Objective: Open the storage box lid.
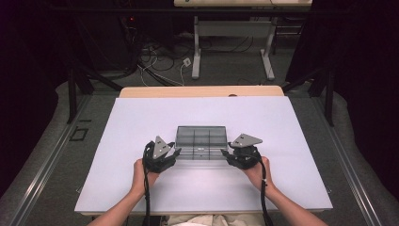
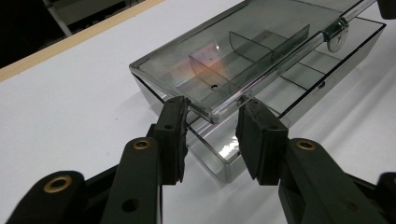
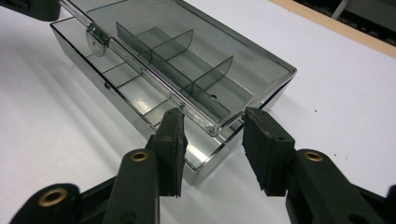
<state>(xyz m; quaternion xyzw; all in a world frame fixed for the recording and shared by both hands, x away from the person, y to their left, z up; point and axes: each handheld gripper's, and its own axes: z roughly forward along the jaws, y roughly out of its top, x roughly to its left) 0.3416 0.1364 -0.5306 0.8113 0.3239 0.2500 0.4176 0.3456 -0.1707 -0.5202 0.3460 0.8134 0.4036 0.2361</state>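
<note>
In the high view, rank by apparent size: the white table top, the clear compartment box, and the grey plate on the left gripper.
1. White table top, by far the largest.
2. Clear compartment box.
3. Grey plate on the left gripper, smallest, though it sits nearer the camera than the box.

Smoky grey clear box (image 1: 201, 142), black jaws with brass rivets, white table (image 1: 141, 122), tan edge

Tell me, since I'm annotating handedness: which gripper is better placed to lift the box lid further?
Neither clearly: left gripper and right gripper each straddle a front corner of the lid, mirror-placed, so probably both together.
</note>
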